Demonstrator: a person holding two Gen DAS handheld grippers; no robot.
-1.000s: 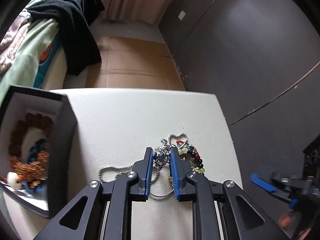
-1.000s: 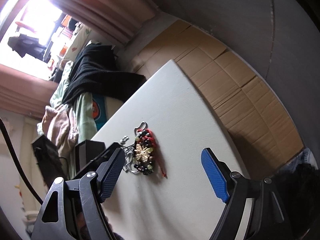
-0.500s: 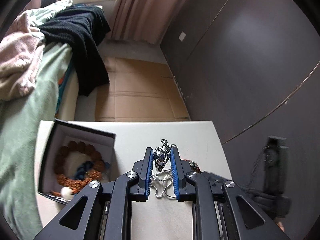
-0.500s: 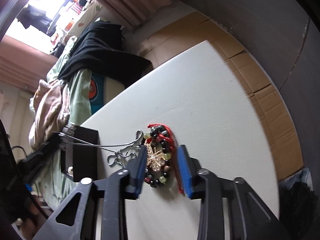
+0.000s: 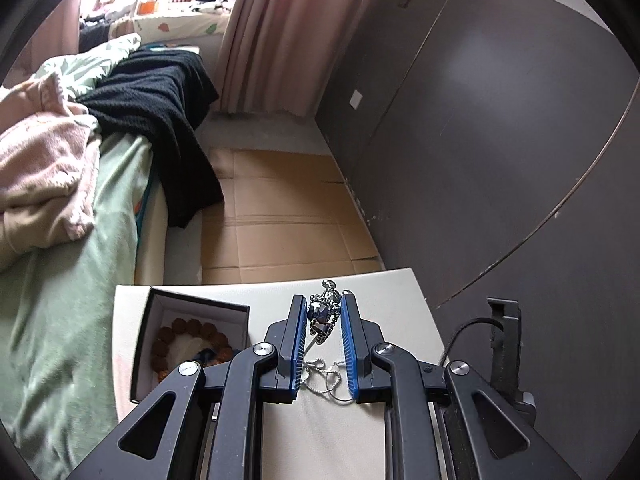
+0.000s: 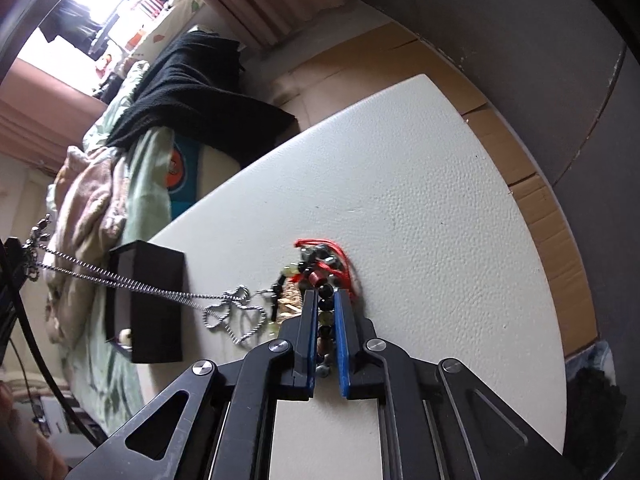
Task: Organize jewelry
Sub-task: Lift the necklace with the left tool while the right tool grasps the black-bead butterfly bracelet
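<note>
My left gripper (image 5: 323, 307) is shut on a silver pendant (image 5: 323, 311) and holds it above the white table (image 5: 328, 428); its silver chain (image 5: 320, 372) hangs down from it. In the right wrist view the chain (image 6: 132, 286) stretches taut from the upper left to loops (image 6: 236, 318) on the table (image 6: 420, 240). My right gripper (image 6: 327, 298) is shut on a beaded bracelet (image 6: 324, 318) within a pile of beads and red cord (image 6: 320, 264). A black jewelry box (image 5: 192, 336) with bead bracelets inside stands at the left.
The black box also shows in the right wrist view (image 6: 148, 300), left of the pile. A bed with a green cover (image 5: 60, 280), pink blanket and black garment lies beyond the table. Cardboard (image 5: 288, 220) covers the floor beside a dark wall.
My left gripper has lifted the pendant higher, pulling the chain taut and away from the pile. My right gripper has closed from wide open onto the beaded bracelet.
</note>
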